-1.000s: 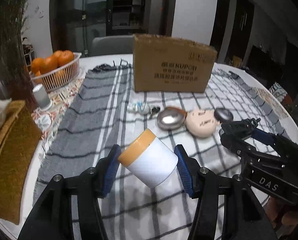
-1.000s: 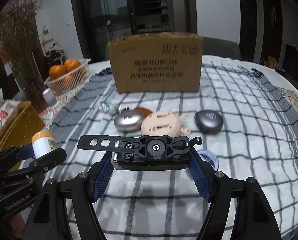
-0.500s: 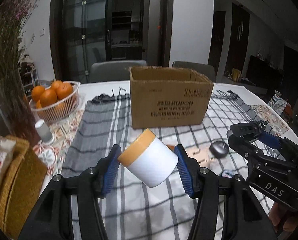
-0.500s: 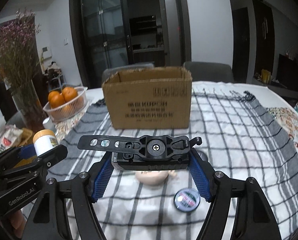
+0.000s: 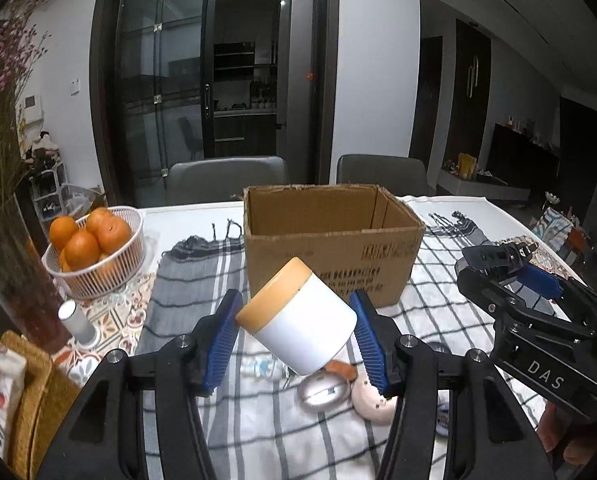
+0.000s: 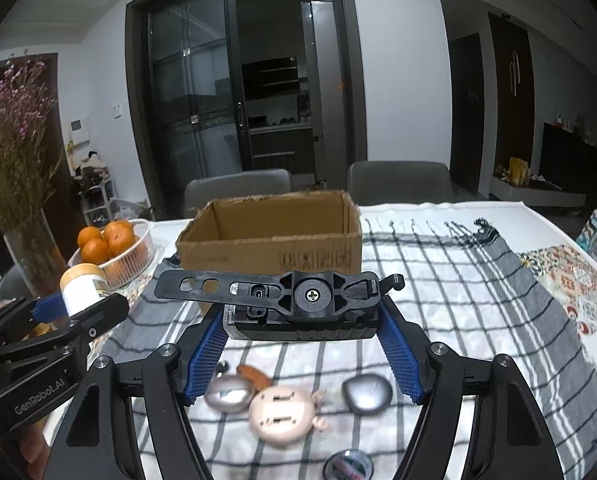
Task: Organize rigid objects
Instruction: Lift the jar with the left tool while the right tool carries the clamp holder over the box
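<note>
Left tool: clamped on white yellow-lidded plastic jar, now lifted off checked-cloth counter.
Right tool: gripping black plastic bracket, likewise raised.
Meaning: open brown cardboard box at 12 o'clock is now within reach for dropping.

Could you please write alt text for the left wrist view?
The left gripper holds a tilted white jar with a yellow lid above a checked tablecloth, facing an open brown cardboard box; a white basket of oranges sits left.
</note>
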Tool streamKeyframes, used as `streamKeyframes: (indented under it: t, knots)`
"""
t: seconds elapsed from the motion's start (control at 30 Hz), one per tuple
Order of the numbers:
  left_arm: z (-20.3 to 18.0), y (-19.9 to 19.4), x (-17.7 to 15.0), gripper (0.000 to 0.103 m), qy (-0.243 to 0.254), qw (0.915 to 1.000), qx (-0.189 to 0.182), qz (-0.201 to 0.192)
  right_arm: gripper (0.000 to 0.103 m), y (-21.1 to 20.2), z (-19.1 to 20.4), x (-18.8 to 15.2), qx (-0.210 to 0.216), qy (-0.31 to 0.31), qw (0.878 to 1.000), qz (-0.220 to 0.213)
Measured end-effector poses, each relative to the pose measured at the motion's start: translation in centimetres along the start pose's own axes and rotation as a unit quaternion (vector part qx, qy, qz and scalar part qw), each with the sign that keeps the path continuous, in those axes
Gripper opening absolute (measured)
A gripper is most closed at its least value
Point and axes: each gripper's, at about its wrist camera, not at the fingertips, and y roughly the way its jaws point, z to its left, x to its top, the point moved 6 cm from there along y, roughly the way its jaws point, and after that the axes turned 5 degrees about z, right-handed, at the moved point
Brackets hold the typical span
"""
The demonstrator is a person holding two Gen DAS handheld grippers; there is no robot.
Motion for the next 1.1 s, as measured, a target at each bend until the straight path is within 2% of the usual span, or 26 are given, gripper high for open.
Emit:
streamKeyframes:
  t: [0.67, 0.87, 1.1]
  knots:
    - [0.0, 5.0, 7.3, 0.055, 0.016, 0.9998, -0.002, 0.015, 0.073, 4.5, -1.0, 7.3, 0.011, -0.016, 1.0, 0.016]
    - [0.4, 7.5, 9.2, 0.055, 0.02, 0.999, -0.005, 0.04, 0.073, 6.8, -1.0, 8.8, 0.015, -0.022, 0.999, 0.04]
    - [0.6, 10.5, 10.7, 0.055, 0.031, 0.9964, -0.009, 0.079, 0.073, 10.3, -1.0, 10.2, 0.02, -0.032, 0.995, 0.094]
